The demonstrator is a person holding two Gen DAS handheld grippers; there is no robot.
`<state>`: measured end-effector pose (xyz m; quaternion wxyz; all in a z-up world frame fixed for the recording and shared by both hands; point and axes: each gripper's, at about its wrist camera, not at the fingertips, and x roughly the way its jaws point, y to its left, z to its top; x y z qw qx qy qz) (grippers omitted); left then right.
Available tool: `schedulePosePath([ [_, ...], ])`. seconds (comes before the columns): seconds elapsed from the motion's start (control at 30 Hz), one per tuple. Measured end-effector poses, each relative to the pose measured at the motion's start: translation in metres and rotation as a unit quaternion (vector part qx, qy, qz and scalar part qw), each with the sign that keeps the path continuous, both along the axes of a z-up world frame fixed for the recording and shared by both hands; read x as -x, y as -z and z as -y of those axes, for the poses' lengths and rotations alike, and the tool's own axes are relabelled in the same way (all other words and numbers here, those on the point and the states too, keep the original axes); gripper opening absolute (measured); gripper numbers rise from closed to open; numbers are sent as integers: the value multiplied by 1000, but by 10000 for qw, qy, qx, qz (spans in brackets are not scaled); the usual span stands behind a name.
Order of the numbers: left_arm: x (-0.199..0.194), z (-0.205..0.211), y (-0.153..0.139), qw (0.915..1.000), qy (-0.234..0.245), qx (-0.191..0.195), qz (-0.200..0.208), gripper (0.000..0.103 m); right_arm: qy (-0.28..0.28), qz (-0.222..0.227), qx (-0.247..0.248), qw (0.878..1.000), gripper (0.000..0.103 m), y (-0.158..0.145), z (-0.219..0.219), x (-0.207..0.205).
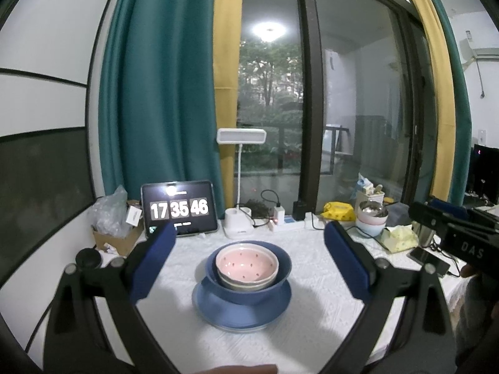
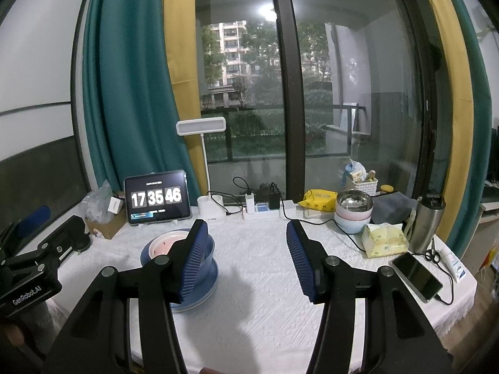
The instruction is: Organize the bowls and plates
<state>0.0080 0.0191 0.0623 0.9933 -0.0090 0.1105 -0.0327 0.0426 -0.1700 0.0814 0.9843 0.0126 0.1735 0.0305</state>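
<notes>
White tablecloth point(image 2: 259, 268) beside curtained window point(image 2: 312, 93)

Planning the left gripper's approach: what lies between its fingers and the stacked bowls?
Only bare white tablecloth, seen in the left wrist view. The left gripper stands open, with the stacked bowls on the blue plate ahead between its pads.

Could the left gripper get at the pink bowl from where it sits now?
Probably yes: the left gripper is open, its fingers straddle the pink bowl, which tops the stack, and only bare tablecloth lies between.
</notes>
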Motion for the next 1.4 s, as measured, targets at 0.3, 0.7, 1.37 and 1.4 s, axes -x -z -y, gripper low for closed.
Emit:
schedulePosePath([
  [0.3, 1, -1, 1, 10000, 25, 4, -16, 97, -3, -6, 3, 10000, 56, 1, 0, -1],
  [0.7, 0, 0, 2, 10000, 52, 31, -53, 97, 0, -5, 8, 10000, 56, 0, 0, -1],
  [1.37, 0, 1, 2, 9999, 84, -52, -32, 97, 1, -34, 0, 10000, 56, 0, 0, -1],
  [1.4, -1, 1, 2, 9999, 94, -61, -20, 97, 1, -45, 5, 10000, 56, 2, -1, -1],
])
